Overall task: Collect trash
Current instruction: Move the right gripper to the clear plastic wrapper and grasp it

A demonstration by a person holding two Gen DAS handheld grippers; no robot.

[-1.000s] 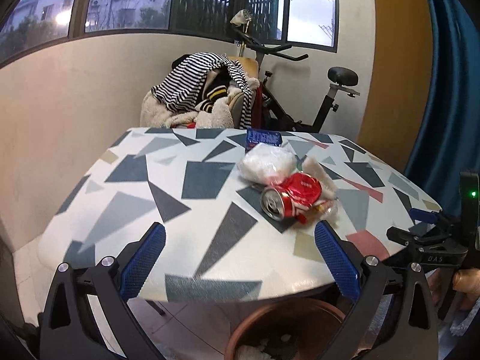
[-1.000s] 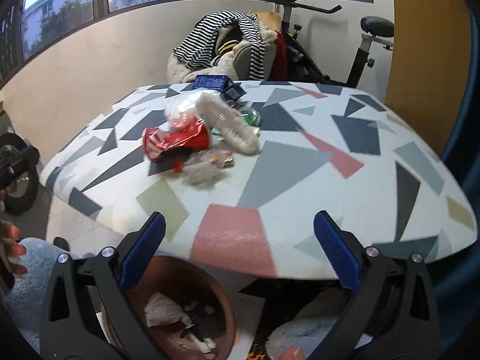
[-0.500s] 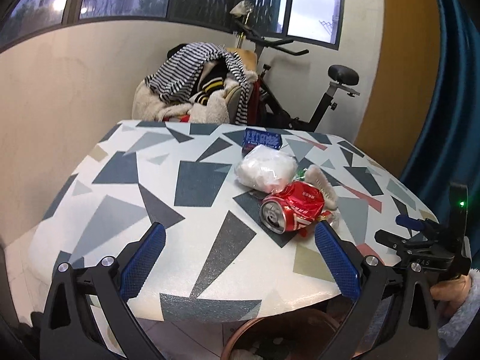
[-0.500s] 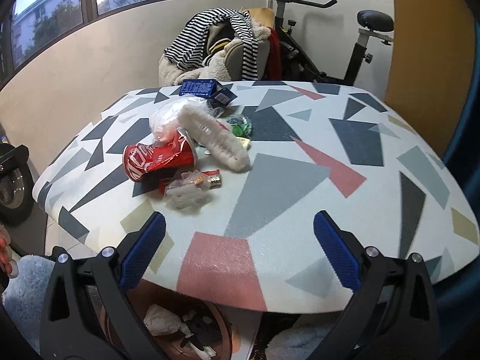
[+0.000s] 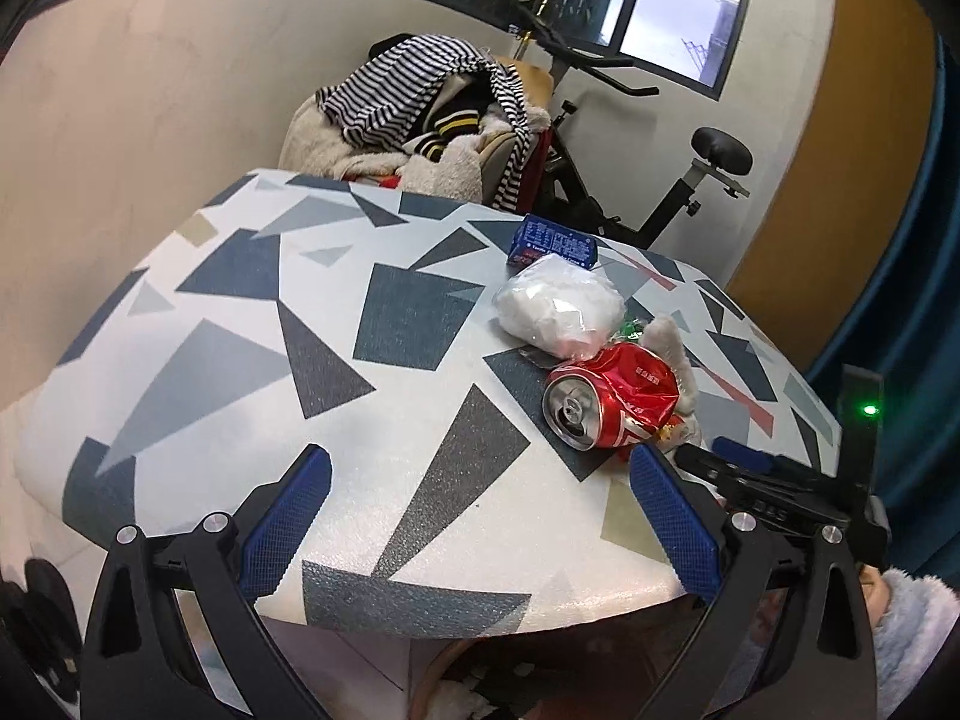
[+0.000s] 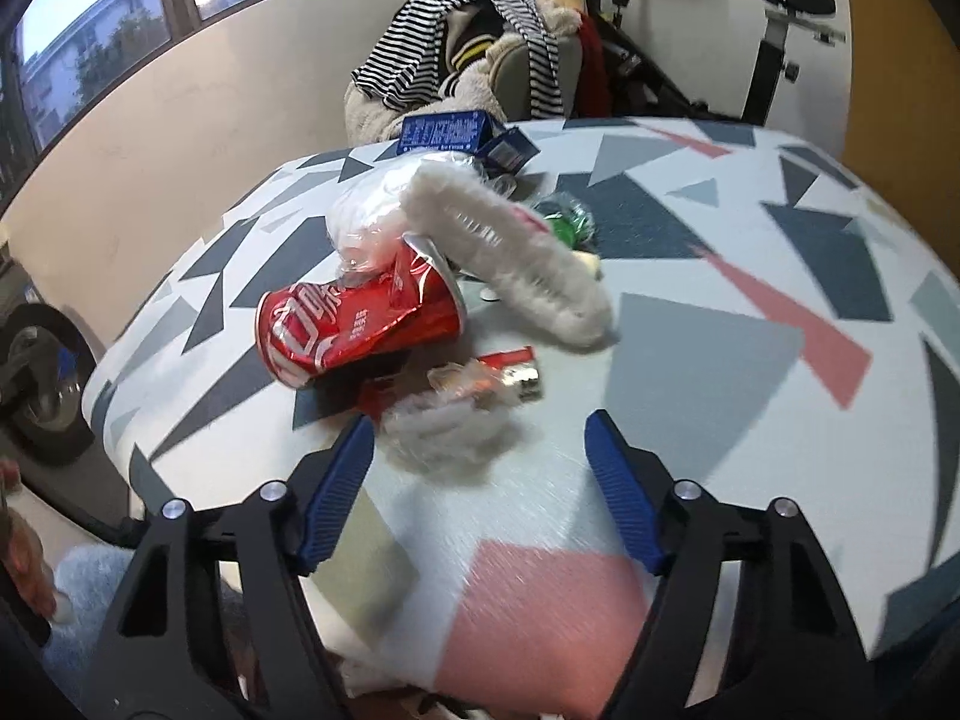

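A pile of trash lies on the patterned table (image 5: 336,408): a crushed red can (image 5: 612,405) (image 6: 354,330), a white plastic bag (image 5: 558,312) (image 6: 372,222), a fuzzy white strip (image 6: 510,258), a crumpled clear wrapper (image 6: 444,426) with a red packet (image 6: 504,372), a green wrapper (image 6: 564,222) and a blue box (image 5: 552,246) (image 6: 444,129). My left gripper (image 5: 480,528) is open over the table's near edge, left of the can. My right gripper (image 6: 480,486) is open, its fingers just short of the clear wrapper; it also shows in the left wrist view (image 5: 774,492).
A brown bin (image 5: 456,684) with white paper stands on the floor under the table edge. Behind the table are a chair piled with striped clothes (image 5: 420,114) and an exercise bike (image 5: 660,168). A blue curtain (image 5: 918,300) hangs at the right.
Both grippers have moved forward and up over the table toward the trash pile. The right gripper is now close to the clear wrapper and the can.
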